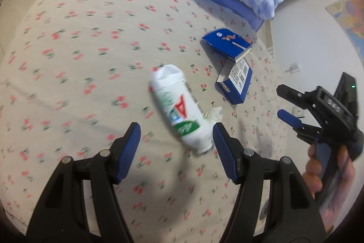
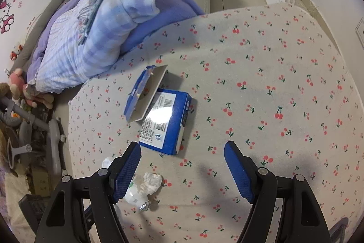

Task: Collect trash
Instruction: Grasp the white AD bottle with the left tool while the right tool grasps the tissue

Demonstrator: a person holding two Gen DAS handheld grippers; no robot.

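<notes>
A squashed white plastic bottle (image 1: 177,111) with a green label and a red triangle lies on the cherry-print bed sheet (image 1: 91,49). A crumpled tissue (image 1: 215,114) lies beside it. My left gripper (image 1: 175,129) hovers open over the bottle's near end, its pads clear of it. An open blue cardboard box (image 1: 234,81) lies further back. A hand holds my right gripper (image 1: 279,101) at the right. In the right wrist view, my right gripper (image 2: 182,146) stands open and empty just short of the blue box (image 2: 166,120). The tissue (image 2: 151,181) and bottle (image 2: 134,194) lie by its left finger.
A blue plaid quilt (image 2: 91,26) on a purple blanket is piled at the head of the bed. Soft toys (image 2: 20,85) and a grey frame (image 2: 52,136) stand on the floor off the bed's left edge. A small foil scrap (image 2: 144,206) lies near the bottle.
</notes>
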